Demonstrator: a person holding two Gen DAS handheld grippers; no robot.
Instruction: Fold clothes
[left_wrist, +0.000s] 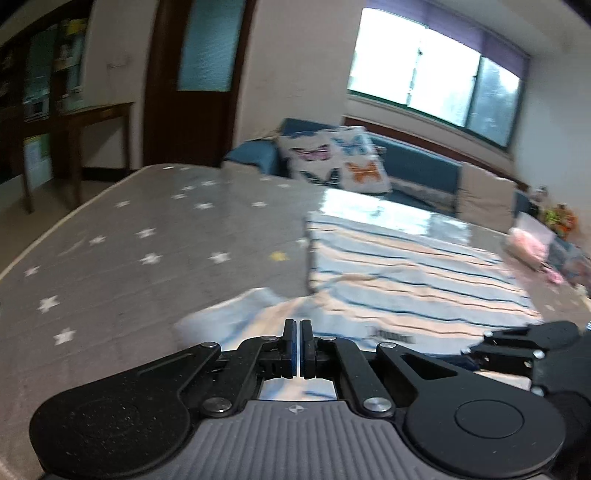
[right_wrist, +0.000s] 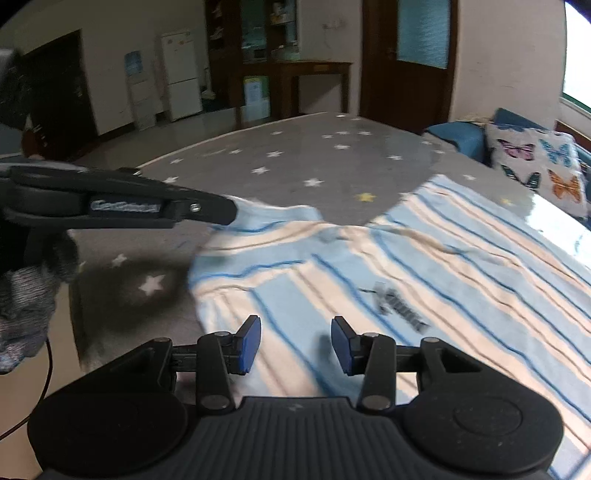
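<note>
A striped shirt (left_wrist: 406, 277) in pale blue, cream and dark blue lies spread on the grey star-patterned table cover (left_wrist: 147, 240). My left gripper (left_wrist: 298, 325) is shut on the shirt's sleeve edge, and the cloth rises to its tips. In the right wrist view the left gripper (right_wrist: 231, 212) comes in from the left and pinches that sleeve corner at the shirt's (right_wrist: 443, 266) far left side. My right gripper (right_wrist: 295, 332) stands open just above the shirt's near part, with nothing between its blue pads (right_wrist: 249, 343). It also shows at the left wrist view's right edge (left_wrist: 476, 349).
Bare star-patterned cover (right_wrist: 295, 158) stretches beyond and left of the shirt. A blue sofa (left_wrist: 417, 162) with a butterfly pillow (left_wrist: 332, 158) stands behind the table. A pink bundle (left_wrist: 528, 243) lies at the table's far right. A grey-sleeved arm (right_wrist: 26, 302) holds the left gripper.
</note>
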